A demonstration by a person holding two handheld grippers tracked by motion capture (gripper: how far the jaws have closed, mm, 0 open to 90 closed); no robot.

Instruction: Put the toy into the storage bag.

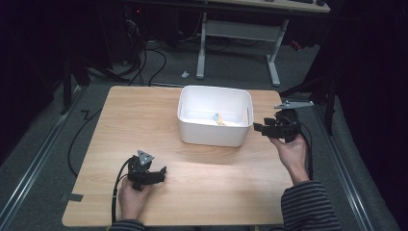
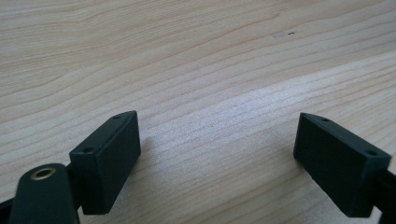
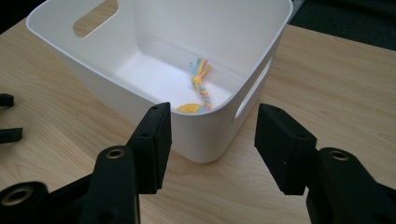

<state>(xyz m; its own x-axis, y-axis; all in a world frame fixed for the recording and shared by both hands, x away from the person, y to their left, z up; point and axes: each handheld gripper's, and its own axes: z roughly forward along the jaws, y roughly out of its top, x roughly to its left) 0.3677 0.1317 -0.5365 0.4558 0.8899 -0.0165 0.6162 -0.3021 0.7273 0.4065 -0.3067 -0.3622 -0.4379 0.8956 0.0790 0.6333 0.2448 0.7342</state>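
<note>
One braided cord (image 3: pixel 200 88), smooth white tub (image 3: pixel 261 42)

High view from above the person's side, facing forward and down over the whole counter (image 1: pixel 202 192), left gripper view very close to bare counter wood, right gripper view near the white bin (image 3: pixel 219 135), also seen in the high view

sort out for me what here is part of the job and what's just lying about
Likely part of the job:
- white bin
- braided yellow and blue rope lying in the bin
- left gripper, open over bare table
- right gripper, open beside the bin

Just about:
- wooden table
- desk frame behind
- cables on the floor
</note>
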